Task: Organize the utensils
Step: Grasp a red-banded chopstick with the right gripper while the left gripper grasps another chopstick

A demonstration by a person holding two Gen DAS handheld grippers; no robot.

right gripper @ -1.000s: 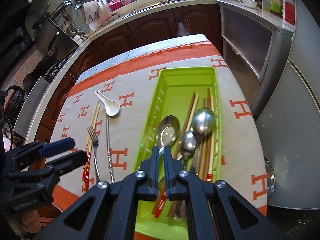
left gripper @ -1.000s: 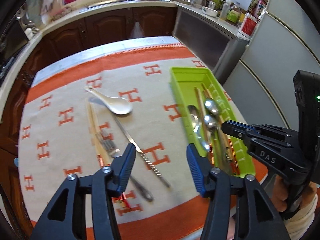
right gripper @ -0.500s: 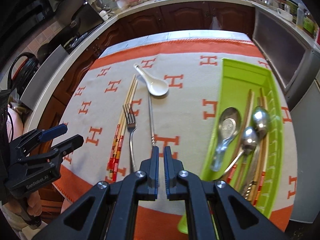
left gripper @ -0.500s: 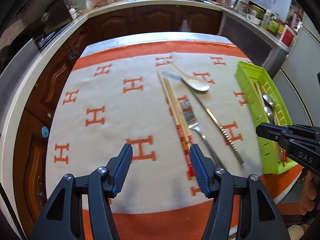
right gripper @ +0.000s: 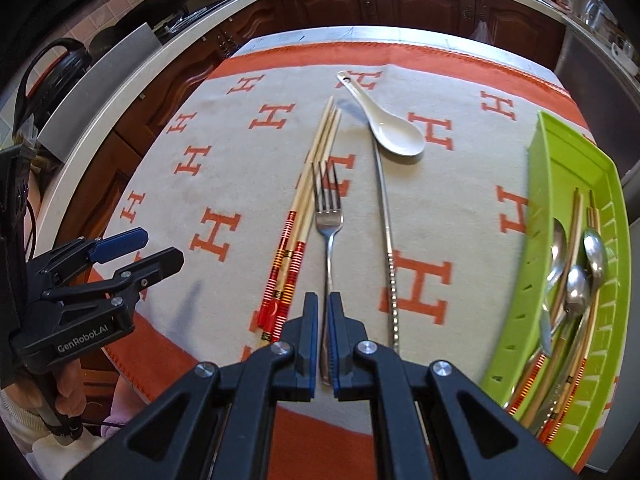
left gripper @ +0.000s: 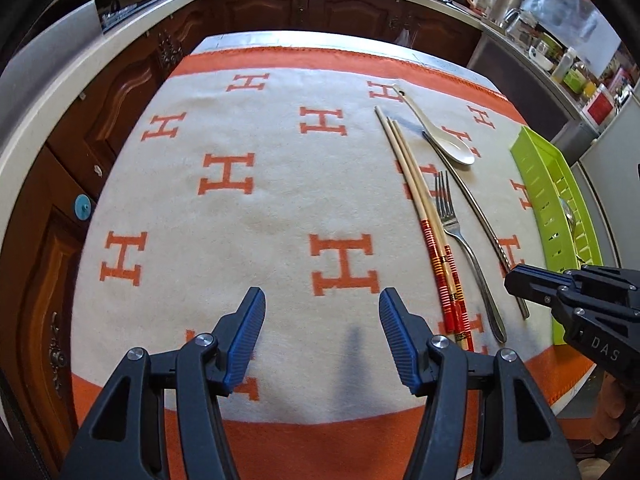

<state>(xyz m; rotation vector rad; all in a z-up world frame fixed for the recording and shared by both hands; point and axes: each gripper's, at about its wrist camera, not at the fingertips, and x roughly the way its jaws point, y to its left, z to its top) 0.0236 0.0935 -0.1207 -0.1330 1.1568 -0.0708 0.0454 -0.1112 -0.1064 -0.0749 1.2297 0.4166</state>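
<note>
1. Your right gripper [right gripper: 323, 336] is pinched together, empty, over the fork [right gripper: 328, 220] handle.
2. Left gripper [left gripper: 322, 336] gapes, empty.
3. Fork lies beside the chopsticks [right gripper: 298, 216]: stiff, slippery; grab mid-handle.

A matt, fuzzy woven cloth in cream and orange [right gripper: 224, 184] covers the bench. On it lies a glossy white ceramic soup spoon [right gripper: 394, 130], smooth and shiny. Left of it, pale wooden chopsticks [right gripper: 308, 184] look matt along their length, with lacquered red and yellow bands at the near ends. The polished steel fork [right gripper: 329, 224] gleams, and the long thin metal rod [right gripper: 385, 216] beside it is smooth far off and ribbed near. At the right, the lime-green slotted plastic tray [right gripper: 516, 316] has a soft sheen and holds mirror-bright steel spoons [right gripper: 594, 256]. The left gripper [left gripper: 322, 340] has black matt plastic arms and ridged blue rubbery fingers [left gripper: 246, 340].
</note>
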